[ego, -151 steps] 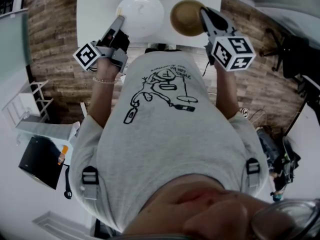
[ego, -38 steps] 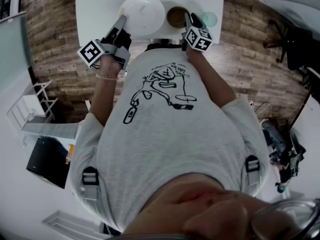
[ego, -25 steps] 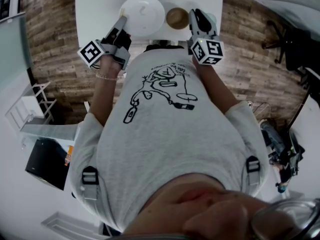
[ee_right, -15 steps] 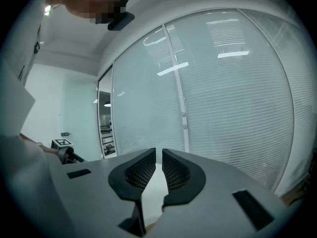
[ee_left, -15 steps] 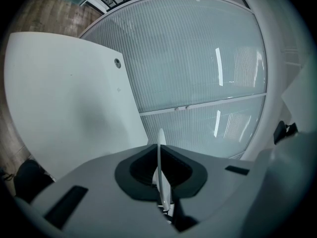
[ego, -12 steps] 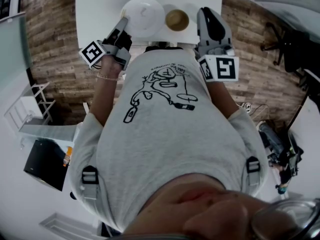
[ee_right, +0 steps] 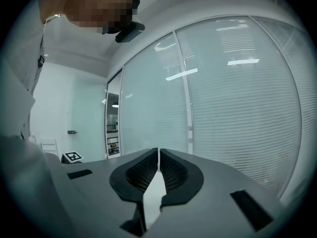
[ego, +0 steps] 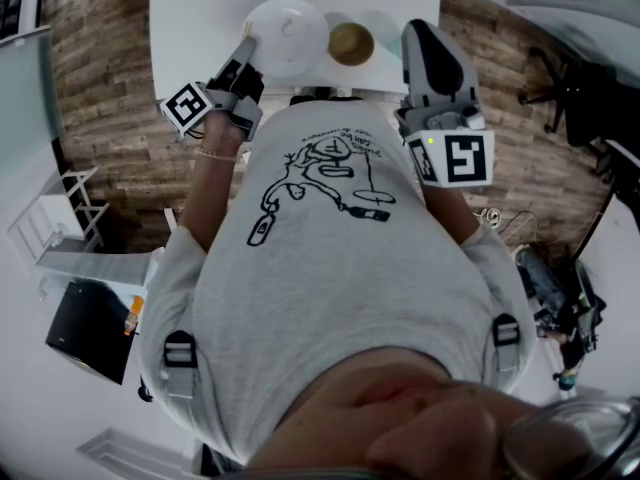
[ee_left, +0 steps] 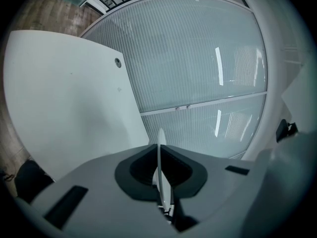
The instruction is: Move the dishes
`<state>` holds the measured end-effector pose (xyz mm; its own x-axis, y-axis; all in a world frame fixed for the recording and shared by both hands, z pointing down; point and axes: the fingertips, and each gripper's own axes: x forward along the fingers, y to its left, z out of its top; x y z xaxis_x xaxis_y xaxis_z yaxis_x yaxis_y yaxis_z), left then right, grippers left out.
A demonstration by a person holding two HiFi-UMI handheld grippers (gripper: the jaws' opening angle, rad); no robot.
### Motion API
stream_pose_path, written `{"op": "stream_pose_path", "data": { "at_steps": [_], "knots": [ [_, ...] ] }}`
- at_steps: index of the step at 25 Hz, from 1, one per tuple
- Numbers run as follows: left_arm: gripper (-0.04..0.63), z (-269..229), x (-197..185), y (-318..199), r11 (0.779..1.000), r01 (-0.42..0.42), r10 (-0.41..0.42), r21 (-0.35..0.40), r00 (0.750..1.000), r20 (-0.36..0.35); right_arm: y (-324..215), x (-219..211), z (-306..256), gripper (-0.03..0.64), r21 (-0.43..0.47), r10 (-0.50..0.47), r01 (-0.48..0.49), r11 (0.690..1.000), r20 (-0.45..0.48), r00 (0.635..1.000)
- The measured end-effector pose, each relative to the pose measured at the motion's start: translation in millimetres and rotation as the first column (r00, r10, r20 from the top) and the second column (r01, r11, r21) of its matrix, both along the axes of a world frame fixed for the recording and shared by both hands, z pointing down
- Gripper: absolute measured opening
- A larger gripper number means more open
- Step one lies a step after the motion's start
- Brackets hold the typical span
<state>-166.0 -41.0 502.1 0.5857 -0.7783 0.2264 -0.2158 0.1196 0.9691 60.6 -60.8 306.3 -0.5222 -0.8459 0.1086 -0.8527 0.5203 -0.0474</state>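
Head view looks down past the person's grey shirt [ego: 330, 268] onto a white table [ego: 200, 8], whose far part is cut off by the top edge and whose near edge hides behind the body. Wood-plank floor [ego: 110, 78] lies on both sides of it. The gripper views show ribbed, frosted glass partitions [ee_left: 198, 58] around the room. A round white plate [ego: 287, 36] lies on the table, with a small brown bowl [ego: 351, 43] just beside it on its right, apart from it. The left gripper [ego: 246, 46] is clenched on the plate's near-left rim. In the left gripper view only a thin white edge of the plate [ee_left: 160, 150] shows, upright between the dark pads [ee_left: 143, 175], with the bare tabletop [ee_left: 64, 98] beyond. The right gripper [ego: 422, 30] is raised clear of the table to the right of the bowl. Its jaws have just been closing and meet with nothing between them [ee_right: 158, 170]. A pale shape to the right of the bowl is too faint to identify.
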Motion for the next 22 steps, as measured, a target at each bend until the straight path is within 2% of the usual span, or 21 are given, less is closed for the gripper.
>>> {"op": "stream_pose_path", "data": {
  "at_steps": [7, 22],
  "knots": [
    [0.012, 9, -1, 2, 1.0, 0.001, -0.001, -0.014, 1.0, 0.012, 2, -8, 9, 0.041, -0.035, -0.042, 0.041, 0.999, -0.009, 0.999],
    [0.012, 66, -5, 5, 0.998, -0.005, 0.008, -0.065, 0.999, 0.048, 3, -5, 0, 0.041, -0.031, -0.059, 0.059, 0.998, -0.007, 0.998]
  ]
}}
